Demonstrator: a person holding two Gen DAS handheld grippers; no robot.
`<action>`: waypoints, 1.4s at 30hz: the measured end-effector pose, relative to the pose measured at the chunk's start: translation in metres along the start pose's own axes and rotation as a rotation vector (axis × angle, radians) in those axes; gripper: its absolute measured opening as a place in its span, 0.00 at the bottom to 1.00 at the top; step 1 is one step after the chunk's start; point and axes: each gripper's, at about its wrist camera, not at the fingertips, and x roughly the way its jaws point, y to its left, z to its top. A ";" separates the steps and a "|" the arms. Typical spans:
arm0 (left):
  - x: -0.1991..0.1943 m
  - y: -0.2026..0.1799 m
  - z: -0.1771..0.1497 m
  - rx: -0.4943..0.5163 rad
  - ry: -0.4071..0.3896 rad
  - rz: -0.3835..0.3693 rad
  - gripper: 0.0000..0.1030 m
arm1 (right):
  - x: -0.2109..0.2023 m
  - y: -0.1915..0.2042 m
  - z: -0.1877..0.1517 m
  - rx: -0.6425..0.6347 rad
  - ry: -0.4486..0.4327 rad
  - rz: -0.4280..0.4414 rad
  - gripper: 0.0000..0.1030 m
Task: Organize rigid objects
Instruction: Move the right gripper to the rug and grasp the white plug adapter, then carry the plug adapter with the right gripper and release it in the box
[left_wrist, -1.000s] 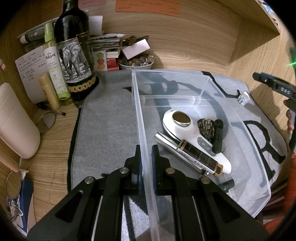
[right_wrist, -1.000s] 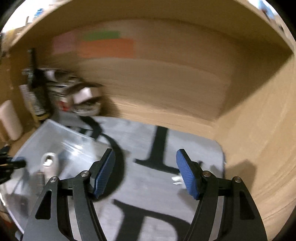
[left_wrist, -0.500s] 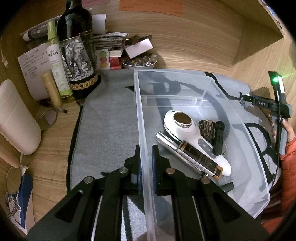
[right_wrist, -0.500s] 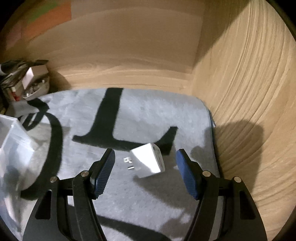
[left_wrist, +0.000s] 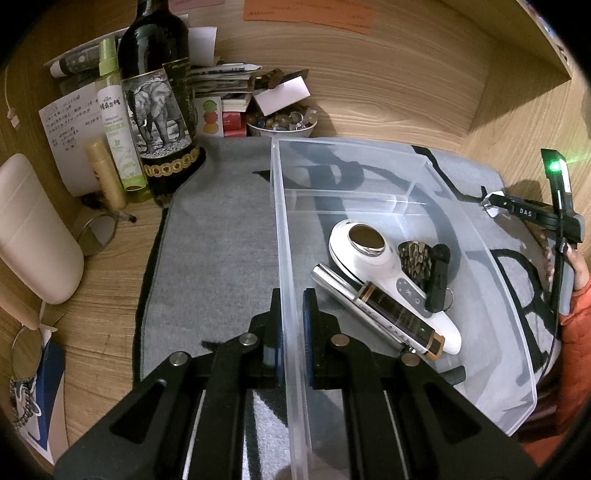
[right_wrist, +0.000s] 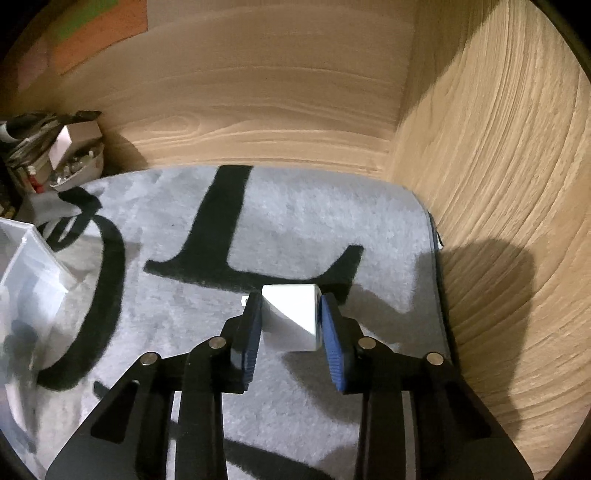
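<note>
A white plug adapter (right_wrist: 293, 308) lies on the grey lettered mat (right_wrist: 295, 221) near the wooden side wall. My right gripper (right_wrist: 289, 325) is closing on it, and both blue pads touch its sides. My left gripper (left_wrist: 293, 299) is shut on the left wall of the clear plastic bin (left_wrist: 282, 221). Inside the bin lie a white handheld device (left_wrist: 369, 258), a dark tube with a silver cap (left_wrist: 388, 314), a patterned piece (left_wrist: 415, 254) and a black stick-shaped item (left_wrist: 437, 273). In the left wrist view the right gripper's body (left_wrist: 532, 214) reaches in at the far right.
Left of the mat stand a dark elephant-label bottle (left_wrist: 155, 99), a green spray bottle (left_wrist: 118, 122), a small gold tube (left_wrist: 105, 173) and a cream container (left_wrist: 33, 232). A bowl of small items (left_wrist: 282, 122) and stacked papers sit at the back. Wooden walls close the back and right.
My right gripper came down over the white adapter and its jaws narrowed from wide apart onto the adapter's sides. The left gripper and the bin stayed put.
</note>
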 end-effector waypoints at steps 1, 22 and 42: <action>0.000 0.000 0.000 -0.001 0.000 0.000 0.08 | -0.002 0.001 0.000 -0.004 -0.006 0.001 0.28; 0.000 0.001 0.000 0.018 -0.008 0.004 0.08 | -0.103 0.112 0.008 -0.233 -0.257 0.213 0.28; 0.000 0.001 0.000 0.030 -0.014 -0.005 0.08 | -0.108 0.214 -0.016 -0.419 -0.222 0.401 0.28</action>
